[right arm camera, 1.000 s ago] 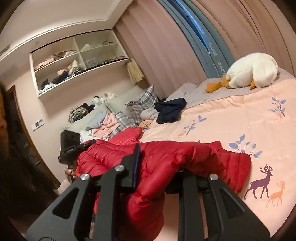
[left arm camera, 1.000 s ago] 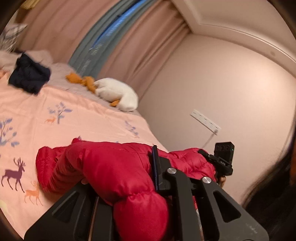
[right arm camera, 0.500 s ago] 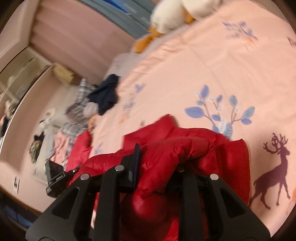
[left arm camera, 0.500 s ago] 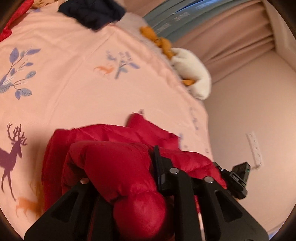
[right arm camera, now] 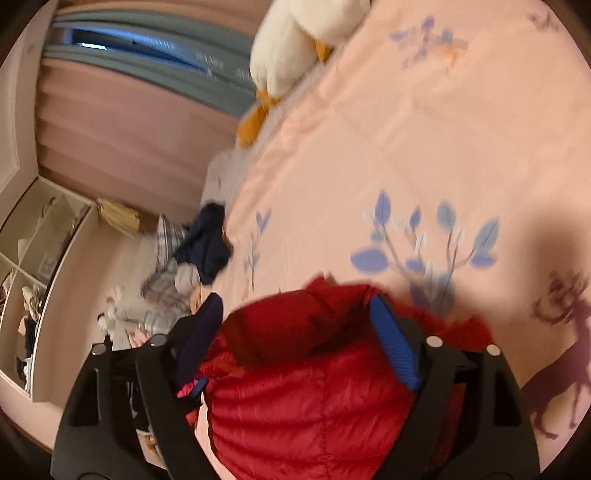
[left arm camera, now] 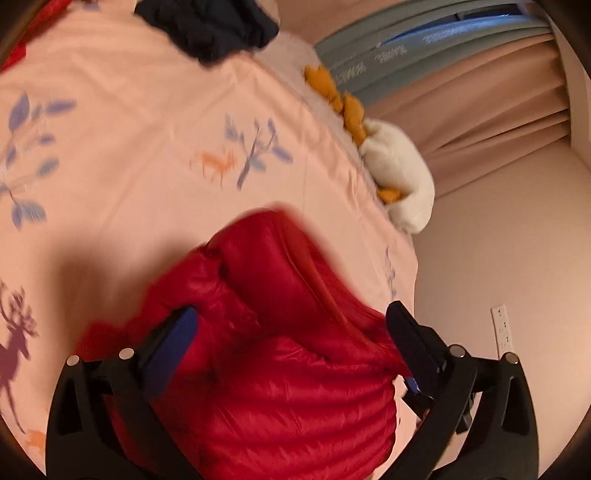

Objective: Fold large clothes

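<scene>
A red puffer jacket (left arm camera: pixel 280 332) lies bunched on the pink printed bedspread (left arm camera: pixel 129 147). In the left wrist view my left gripper (left arm camera: pixel 291 325) stands open, its blue-padded fingers wide apart on either side of the jacket's folded bulk. The jacket also shows in the right wrist view (right arm camera: pixel 306 387). There my right gripper (right arm camera: pixel 295 317) is open too, its fingers spread around the red padding. Whether the pads touch the cloth is blurred.
A dark navy garment (left arm camera: pixel 210 26) lies at the head of the bed (right arm camera: pixel 207 243). A white and orange plush duck (left arm camera: pixel 399 177) lies by the curtains (right arm camera: pixel 291 40). Pillows and clothes (right arm camera: pixel 162 291) sit at the bed's left end. A wall (left arm camera: pixel 498 240) borders the bed.
Both grippers were shut on the red jacket; now both have opened wide and let it go. The views have tilted down toward the bed and the jacket has settled onto it.
</scene>
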Action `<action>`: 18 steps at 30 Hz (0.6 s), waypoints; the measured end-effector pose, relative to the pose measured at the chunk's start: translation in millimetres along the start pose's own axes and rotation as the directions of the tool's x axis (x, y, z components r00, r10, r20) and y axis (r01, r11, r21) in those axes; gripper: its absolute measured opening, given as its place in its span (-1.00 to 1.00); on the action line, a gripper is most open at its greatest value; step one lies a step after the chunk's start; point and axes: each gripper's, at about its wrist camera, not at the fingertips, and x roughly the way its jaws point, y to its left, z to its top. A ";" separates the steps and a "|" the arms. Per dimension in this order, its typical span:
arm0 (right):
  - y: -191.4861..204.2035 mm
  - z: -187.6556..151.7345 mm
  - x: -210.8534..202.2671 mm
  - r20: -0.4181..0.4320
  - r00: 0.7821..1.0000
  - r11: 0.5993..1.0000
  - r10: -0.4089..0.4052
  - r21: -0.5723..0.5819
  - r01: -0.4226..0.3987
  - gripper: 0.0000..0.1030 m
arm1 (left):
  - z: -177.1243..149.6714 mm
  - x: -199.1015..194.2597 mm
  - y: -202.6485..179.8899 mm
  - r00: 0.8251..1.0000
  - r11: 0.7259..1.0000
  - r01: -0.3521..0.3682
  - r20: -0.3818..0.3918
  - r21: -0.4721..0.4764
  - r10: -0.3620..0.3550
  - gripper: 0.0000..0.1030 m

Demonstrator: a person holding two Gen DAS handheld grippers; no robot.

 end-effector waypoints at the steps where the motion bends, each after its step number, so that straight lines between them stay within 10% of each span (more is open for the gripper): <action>1: 4.0 1.1 -4.0 0.008 1.000 1.000 -0.009 -0.023 0.009 0.63 | 1.5 -2.6 -0.8 1.000 1.000 -0.016 0.009 0.010 0.016 0.97; 9: 68.5 -37.8 14.0 0.015 0.965 0.850 -0.260 -0.470 0.237 0.62 | -41.7 11.0 -25.7 0.975 0.933 -0.199 -0.035 0.301 0.219 0.97; 18: 52.7 -101.3 73.9 0.036 0.897 0.646 -0.440 -0.681 0.345 0.55 | -99.7 43.3 -31.9 0.884 0.711 -0.426 0.093 0.560 0.457 0.96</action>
